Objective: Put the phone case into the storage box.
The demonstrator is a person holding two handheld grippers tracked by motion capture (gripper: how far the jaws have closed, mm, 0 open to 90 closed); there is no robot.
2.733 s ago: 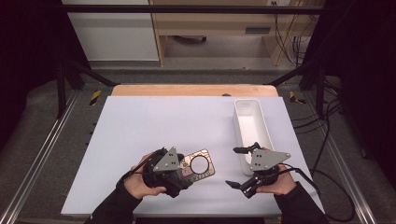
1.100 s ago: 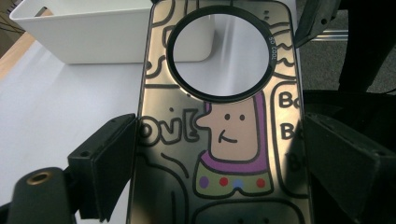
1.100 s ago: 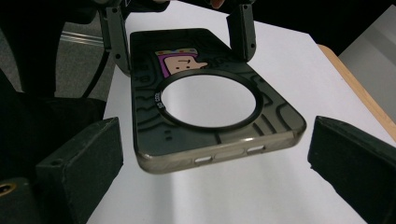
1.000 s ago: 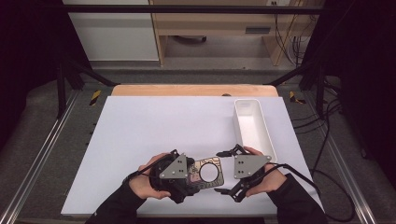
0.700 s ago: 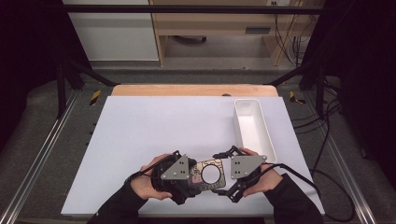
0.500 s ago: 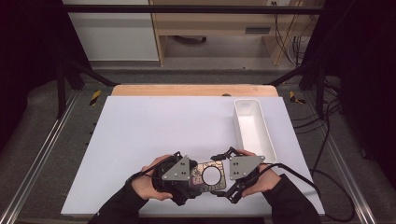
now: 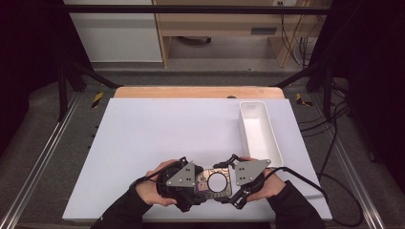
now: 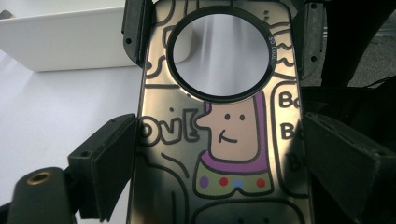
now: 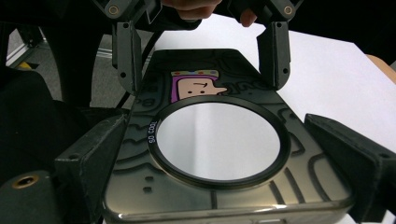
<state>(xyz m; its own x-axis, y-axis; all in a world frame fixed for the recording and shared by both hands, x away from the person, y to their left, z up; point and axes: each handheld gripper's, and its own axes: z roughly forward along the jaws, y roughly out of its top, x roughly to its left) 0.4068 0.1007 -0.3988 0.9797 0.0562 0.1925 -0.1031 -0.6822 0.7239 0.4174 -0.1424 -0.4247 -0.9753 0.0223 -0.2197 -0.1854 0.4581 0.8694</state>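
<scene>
Since the right gripper (image 7: 228, 185) swung in from over by the white tray (image 7: 260, 131) a couple of seconds back, now parked right at the phone case (image 7: 213, 182) across from the left gripper (image 7: 199, 186). Big change, basically: went from a one-handed hold to both tools on the same piece.

From the left gripper view, looks pinched on the case (image 8: 219, 140) by its long edges, dark jaws snug against both sides, cartoon face and round cutout facing up. From the right gripper view, jaws sitting either side of the cutout end of the case (image 9: 219, 140), close to the edges, but can't tell for sure whether actually clamped or just bracketing it with a sliver of gap.

Case itself held low over the near edge of the white table mat (image 7: 157, 138), between the two hands, tray just beside on the right.

Probably means a handover or a two-handed reposition coming up. Worth confirming the right side grips properly before loosening the left, otherwise a slick glossy case like that could slip.
</scene>
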